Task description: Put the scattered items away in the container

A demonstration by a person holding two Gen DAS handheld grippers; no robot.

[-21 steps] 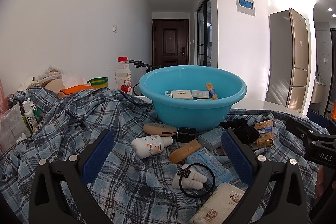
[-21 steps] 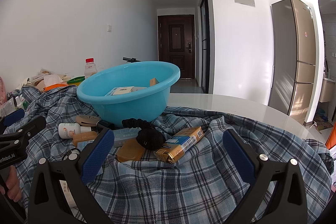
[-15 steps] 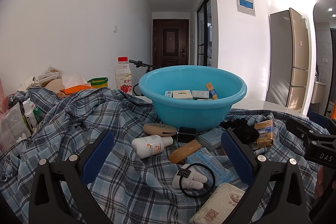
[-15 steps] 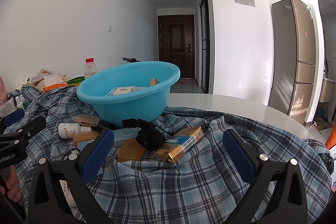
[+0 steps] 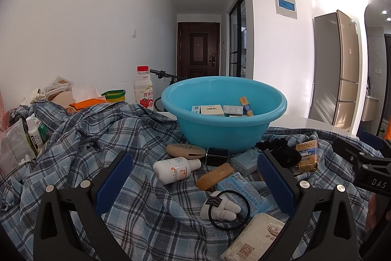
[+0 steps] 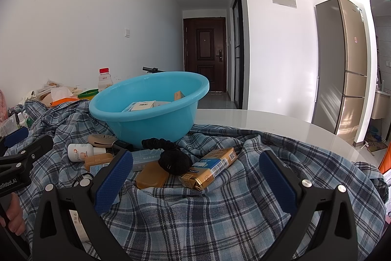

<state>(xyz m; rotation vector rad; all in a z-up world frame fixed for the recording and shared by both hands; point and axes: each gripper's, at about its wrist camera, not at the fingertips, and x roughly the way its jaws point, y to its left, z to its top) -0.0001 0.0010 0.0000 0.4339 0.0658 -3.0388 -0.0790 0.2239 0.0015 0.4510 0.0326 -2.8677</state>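
A light blue basin (image 5: 223,125) (image 6: 149,114) stands on a plaid cloth (image 5: 102,138) and holds several small boxes. In front of it lie scattered items: a white bottle (image 5: 174,169), a tan oval case (image 5: 185,151), a small black box (image 5: 216,155), a tan bar (image 5: 215,175), a black hair tie on a white holder (image 5: 222,208), a black scrunchie (image 6: 173,160) and a gold-and-blue pack (image 6: 210,168). My left gripper (image 5: 193,177) hangs open above the bottle and tan bar. My right gripper (image 6: 195,177) is open too, just short of the scrunchie and pack.
At the far left stand a red-capped drink bottle (image 5: 143,89), a green tub (image 5: 113,95), tissues and small bottles (image 5: 33,131). The white tabletop (image 6: 256,119) is bare on the right. A fridge (image 6: 342,65) stands beyond it. A wrapped white pack (image 5: 256,239) lies close below the left gripper.
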